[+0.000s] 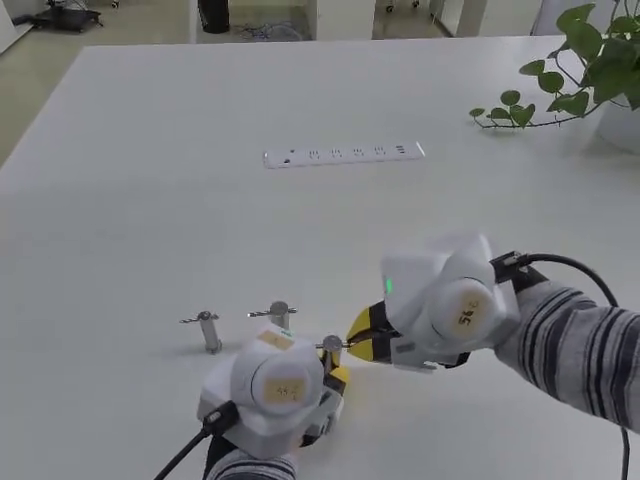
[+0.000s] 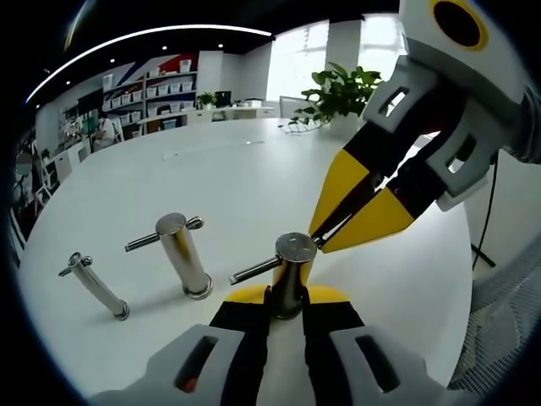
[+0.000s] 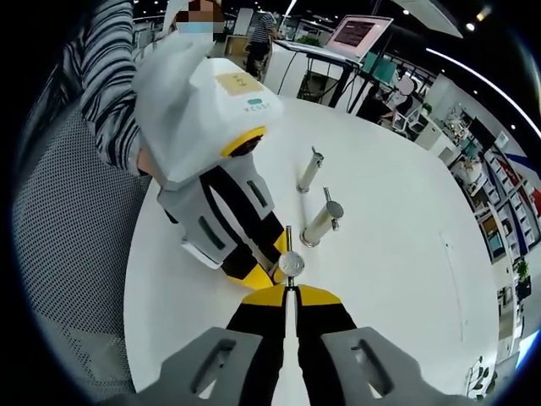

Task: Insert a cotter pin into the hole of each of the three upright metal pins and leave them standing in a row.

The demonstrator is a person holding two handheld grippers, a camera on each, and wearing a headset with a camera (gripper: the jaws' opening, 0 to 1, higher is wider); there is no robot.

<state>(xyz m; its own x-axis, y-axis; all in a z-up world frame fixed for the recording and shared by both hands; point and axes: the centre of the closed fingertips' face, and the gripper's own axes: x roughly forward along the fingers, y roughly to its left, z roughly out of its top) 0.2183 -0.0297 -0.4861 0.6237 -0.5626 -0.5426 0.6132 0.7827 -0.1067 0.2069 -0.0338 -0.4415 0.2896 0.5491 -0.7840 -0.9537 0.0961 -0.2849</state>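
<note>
Three upright metal pins stand in a row on the white table. The left pin (image 1: 208,331) and the middle pin (image 1: 280,316) each carry a cotter pin through the head. My left gripper (image 1: 335,378) is shut on the lower shaft of the third pin (image 2: 292,262), holding it upright. A cotter pin (image 2: 254,271) passes through this pin's hole and sticks out toward the left. My right gripper (image 3: 289,292) is shut on that cotter pin's other end, its yellow fingertips (image 2: 355,211) right beside the pin's head (image 3: 292,264).
A white power strip (image 1: 345,154) lies farther back on the table (image 1: 150,200). A potted green plant (image 1: 580,70) stands at the far right. A black cable (image 1: 570,265) trails from the right gripper.
</note>
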